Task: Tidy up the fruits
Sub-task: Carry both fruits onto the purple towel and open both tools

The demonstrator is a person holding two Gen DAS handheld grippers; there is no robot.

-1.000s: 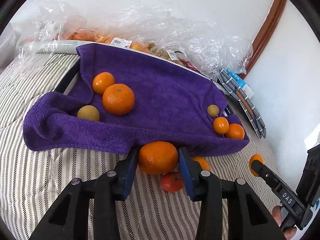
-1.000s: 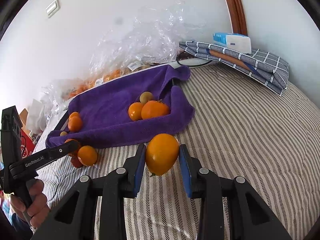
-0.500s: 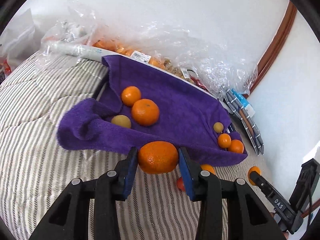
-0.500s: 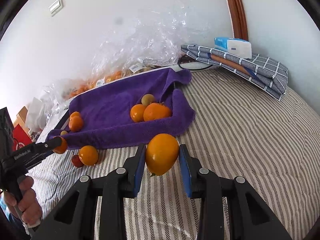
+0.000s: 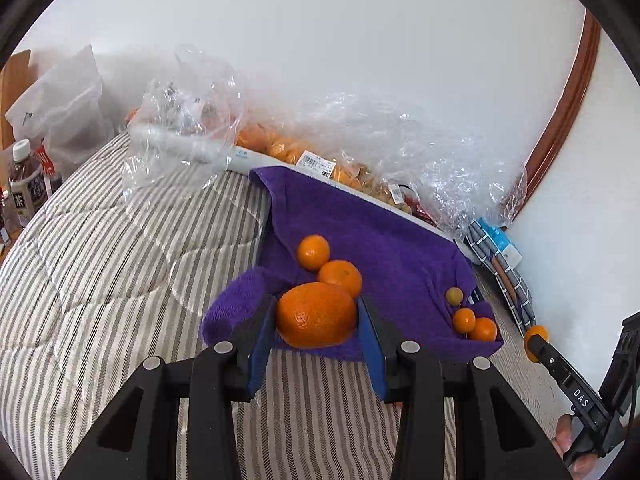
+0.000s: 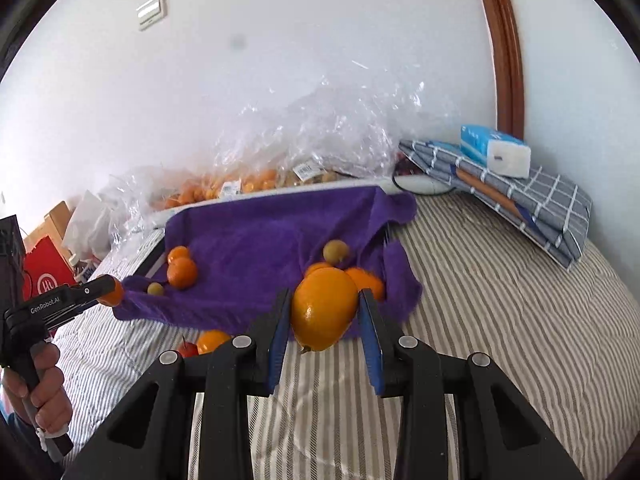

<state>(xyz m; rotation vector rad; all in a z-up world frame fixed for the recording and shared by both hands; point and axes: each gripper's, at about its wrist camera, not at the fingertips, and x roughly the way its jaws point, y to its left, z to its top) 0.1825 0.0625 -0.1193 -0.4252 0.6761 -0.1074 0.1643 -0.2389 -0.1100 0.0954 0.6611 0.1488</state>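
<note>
My left gripper (image 5: 316,328) is shut on a large orange (image 5: 316,316) and holds it above the near left edge of the purple towel (image 5: 384,248). My right gripper (image 6: 324,320) is shut on a yellow-orange fruit (image 6: 324,312) above the towel's (image 6: 260,240) near right corner. On the towel lie two oranges (image 5: 328,264) at the left and a small greenish fruit (image 5: 454,295) with two small oranges (image 5: 474,324) at the right. An orange (image 6: 212,340) and a red fruit (image 6: 188,349) lie on the striped bedding in front of the towel.
Clear plastic bags of fruit (image 5: 320,148) lie behind the towel along the white wall. Folded checked cloth with a tissue pack (image 6: 496,152) sits at the right. Bottles (image 5: 24,188) and a white bag stand at the far left. Striped bedding (image 5: 100,260) spreads to the left.
My left gripper has lifted the large orange off the bedding and carried it up and left over the towel's near edge. My right gripper has moved its fruit closer to the towel's right corner.
</note>
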